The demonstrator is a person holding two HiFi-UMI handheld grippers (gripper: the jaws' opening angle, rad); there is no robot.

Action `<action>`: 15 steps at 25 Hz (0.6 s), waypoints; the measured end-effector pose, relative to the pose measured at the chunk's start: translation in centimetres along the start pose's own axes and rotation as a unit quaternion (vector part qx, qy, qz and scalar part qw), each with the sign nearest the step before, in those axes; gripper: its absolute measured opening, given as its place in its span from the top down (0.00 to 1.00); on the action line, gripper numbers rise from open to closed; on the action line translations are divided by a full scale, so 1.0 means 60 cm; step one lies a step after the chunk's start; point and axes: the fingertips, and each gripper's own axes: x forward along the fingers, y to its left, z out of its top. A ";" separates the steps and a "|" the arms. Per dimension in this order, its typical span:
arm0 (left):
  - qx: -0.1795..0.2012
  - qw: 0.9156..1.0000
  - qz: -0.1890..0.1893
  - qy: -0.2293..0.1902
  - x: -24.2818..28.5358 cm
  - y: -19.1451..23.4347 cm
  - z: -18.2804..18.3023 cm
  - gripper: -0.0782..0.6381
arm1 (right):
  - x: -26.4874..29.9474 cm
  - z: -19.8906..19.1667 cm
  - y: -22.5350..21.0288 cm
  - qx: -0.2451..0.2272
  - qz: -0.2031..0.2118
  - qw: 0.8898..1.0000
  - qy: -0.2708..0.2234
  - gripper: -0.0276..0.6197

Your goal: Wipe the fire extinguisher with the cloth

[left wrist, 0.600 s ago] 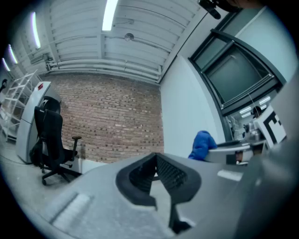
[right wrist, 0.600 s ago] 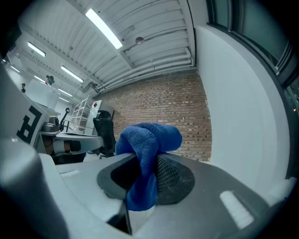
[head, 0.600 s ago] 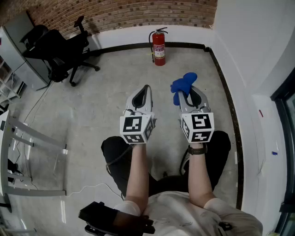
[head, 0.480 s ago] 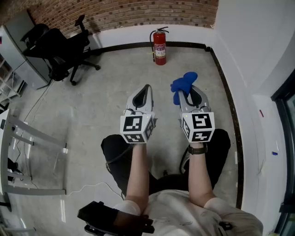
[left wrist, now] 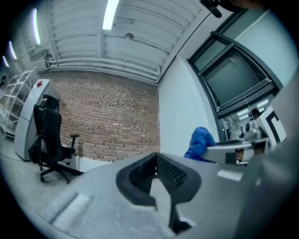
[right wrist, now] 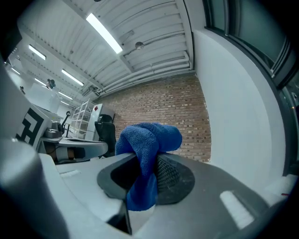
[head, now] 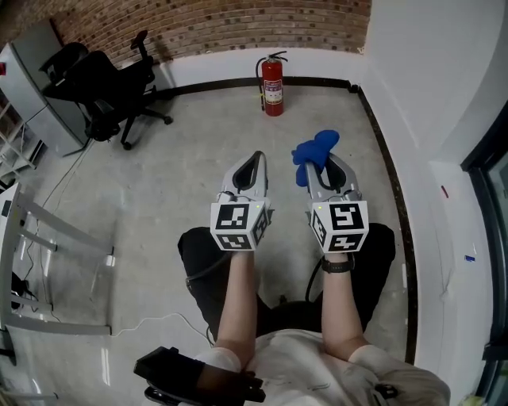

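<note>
A red fire extinguisher (head: 272,84) stands upright on the concrete floor against the far white wall. A blue cloth (head: 313,149) is bunched at the tip of my right gripper (head: 321,158), whose jaws are shut on it; in the right gripper view the blue cloth (right wrist: 145,154) hangs between the black pads. My left gripper (head: 255,155) is held beside it, shut and holding nothing. In the left gripper view the blue cloth (left wrist: 201,142) shows at the right. Both grippers are well short of the extinguisher and point towards it.
A black office chair (head: 103,87) stands at the far left by the brick wall (head: 238,20). A metal frame (head: 36,230) and cables lie at the left. A white wall (head: 421,87) runs along the right. The person's legs are below the grippers.
The view has shifted slightly forward: the grippers and cloth sit a little higher and nearer the extinguisher. Both grips are unchanged.
</note>
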 end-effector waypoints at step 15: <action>-0.007 1.000 -0.005 0.025 0.042 -0.023 -0.036 0.89 | 0.028 -0.060 -0.030 0.040 0.018 0.999 0.019 0.82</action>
